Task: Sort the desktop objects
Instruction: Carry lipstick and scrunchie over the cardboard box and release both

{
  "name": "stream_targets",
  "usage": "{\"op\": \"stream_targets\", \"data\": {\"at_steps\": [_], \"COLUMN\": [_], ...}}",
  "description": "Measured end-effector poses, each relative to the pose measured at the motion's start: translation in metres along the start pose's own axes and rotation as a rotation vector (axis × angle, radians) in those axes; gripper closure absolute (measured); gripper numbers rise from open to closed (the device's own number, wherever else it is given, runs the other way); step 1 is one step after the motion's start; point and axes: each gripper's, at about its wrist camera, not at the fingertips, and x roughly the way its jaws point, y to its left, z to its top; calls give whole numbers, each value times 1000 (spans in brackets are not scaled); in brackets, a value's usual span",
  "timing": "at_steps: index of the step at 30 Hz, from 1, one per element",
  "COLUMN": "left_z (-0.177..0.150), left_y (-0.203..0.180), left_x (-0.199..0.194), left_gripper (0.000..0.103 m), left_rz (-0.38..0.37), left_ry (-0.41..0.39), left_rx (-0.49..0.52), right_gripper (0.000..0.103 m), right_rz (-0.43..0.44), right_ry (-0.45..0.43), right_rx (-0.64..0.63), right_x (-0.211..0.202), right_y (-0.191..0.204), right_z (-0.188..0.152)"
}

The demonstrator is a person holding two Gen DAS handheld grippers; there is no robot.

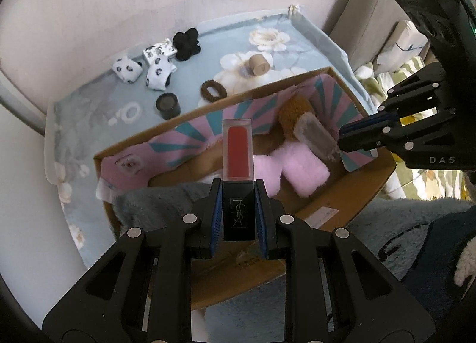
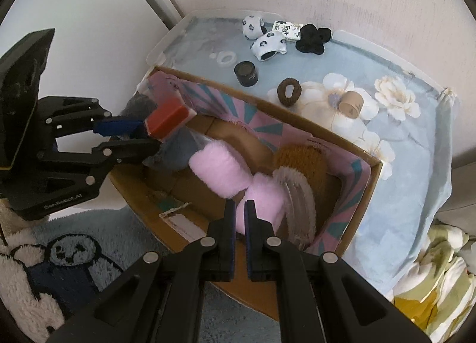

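Observation:
My left gripper [image 1: 239,194] is shut on the black cap of a red lip gloss tube [image 1: 238,149], which sticks out over the open cardboard box [image 1: 208,108]. The right wrist view shows the same tube [image 2: 168,118] in the left gripper [image 2: 145,134] above the box's left end [image 2: 166,70]. My right gripper [image 2: 239,209] is shut with nothing in it and hovers over the pink fluffy pieces [image 2: 220,170] in the box. In the left wrist view the right gripper [image 1: 342,137] hangs over the box's right end.
The box also holds a brown plush item [image 1: 293,115] and grey fluffy cloth [image 1: 154,203]. On the blue flowered tablecloth [image 1: 89,114] lie a black jar [image 1: 168,105], a brown hair tie [image 1: 212,91], a beige cylinder [image 1: 259,65], a black scrunchie [image 1: 186,45] and white spotted cloth pieces [image 1: 157,73]. A wall stands behind.

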Motion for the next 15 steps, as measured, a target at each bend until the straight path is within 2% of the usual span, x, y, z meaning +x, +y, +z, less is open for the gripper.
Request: {"op": "stream_targets", "data": {"at_steps": [7, 8, 9, 10, 11, 12, 13, 15], "left_z": [-2, -2, -2, -2, -3, -3, -4, -5], "left_y": [0, 0, 1, 1, 1, 1, 1, -1], "left_x": [4, 6, 9, 13, 15, 17, 18, 13], "left_gripper": [83, 81, 80, 72, 52, 33, 0, 0], "left_rz": [-8, -5, -1, 7, 15, 19, 25, 29], "left_ry": [19, 36, 50, 64, 73, 76, 72, 37], "left_rx": [-37, -49, -57, -67, -71, -73, -78, -81], "right_gripper": [98, 96, 88, 68, 53, 27, 21, 21], "right_rz": [-5, -3, -2, -3, -2, -3, -3, 5], "right_ry": [1, 10, 25, 34, 34, 27, 8, -16], "right_rx": [16, 25, 35, 43, 45, 44, 41, 33], "right_x": [2, 4, 6, 9, 9, 9, 7, 4], "right_y": [-7, -8, -10, -12, -12, -12, -11, -9], "right_z": [-1, -1, -1, -2, -3, -4, -5, -7]}}
